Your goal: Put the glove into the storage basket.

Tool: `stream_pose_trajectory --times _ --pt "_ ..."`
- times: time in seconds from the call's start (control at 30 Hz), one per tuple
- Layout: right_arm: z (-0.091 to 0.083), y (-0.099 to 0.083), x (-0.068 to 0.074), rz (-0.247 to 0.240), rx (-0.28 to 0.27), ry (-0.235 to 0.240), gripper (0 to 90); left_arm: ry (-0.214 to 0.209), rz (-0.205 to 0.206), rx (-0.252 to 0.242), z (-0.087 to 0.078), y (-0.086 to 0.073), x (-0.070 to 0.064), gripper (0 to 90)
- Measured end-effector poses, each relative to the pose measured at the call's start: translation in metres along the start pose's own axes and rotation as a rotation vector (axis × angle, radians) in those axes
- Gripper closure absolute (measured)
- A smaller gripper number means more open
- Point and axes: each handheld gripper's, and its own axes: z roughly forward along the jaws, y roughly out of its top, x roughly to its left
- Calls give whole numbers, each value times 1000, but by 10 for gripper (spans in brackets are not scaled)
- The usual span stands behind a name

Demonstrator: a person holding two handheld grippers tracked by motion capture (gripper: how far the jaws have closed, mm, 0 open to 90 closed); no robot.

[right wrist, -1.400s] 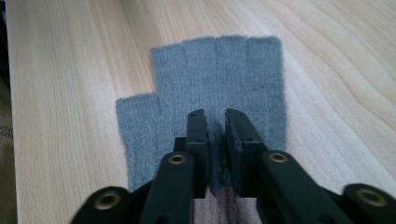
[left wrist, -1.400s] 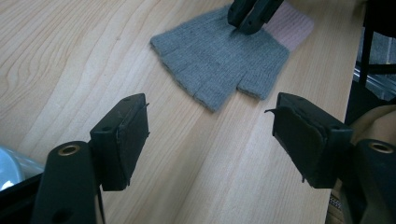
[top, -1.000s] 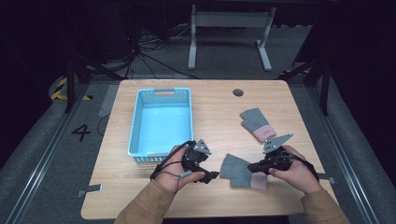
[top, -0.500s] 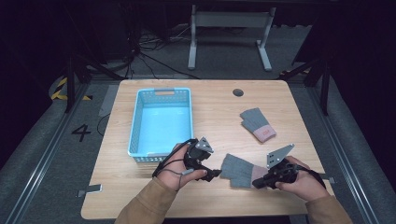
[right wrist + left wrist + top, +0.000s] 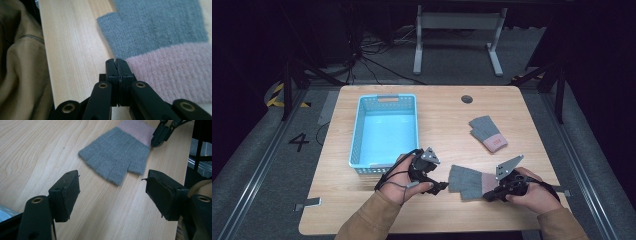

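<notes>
In the high view, a grey fingerless glove with a pink cuff lay flat on the wooden table, in the lower middle of the frame, a little right of centre. The left gripper was just to the left of the glove, in the lower centre of the frame, and pointed toward its finger ends. In the left gripper view its two black jaws stood wide apart at the bottom left and bottom right, holding nothing, and the glove lay beyond them in the upper middle, not touching them.

The right gripper was at the lower right of the high view, at the cuff side of the glove. In the right gripper view its jaws were pressed together in the lower centre of the frame, at the near edge of the pink cuff. I could not tell if any fabric was caught between them. A tan sleeve filled the left side of that view.

A second glove of the same colours lay in the right part of the high view, well apart from the first. A light blue basket stood on the left half of the table, above the left gripper.
</notes>
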Motion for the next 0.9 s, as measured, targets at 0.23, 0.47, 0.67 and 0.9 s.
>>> stream_pose_trajectory --times 0.23,0.47,0.67,0.9 --pt "-4 -1 -2 12 -27 29 888 4 -6 -5 1 0 1 278" --pt "-25 6 -3 49 -192 -51 827 12 -13 -6 -3 -3 2 278" --pt "-34 8 -13 135 -295 -199 794 17 -21 -10 -4 -5 2 278" --pt "-40 13 -26 231 -366 -356 738 26 -32 -15 -8 -7 3 279"
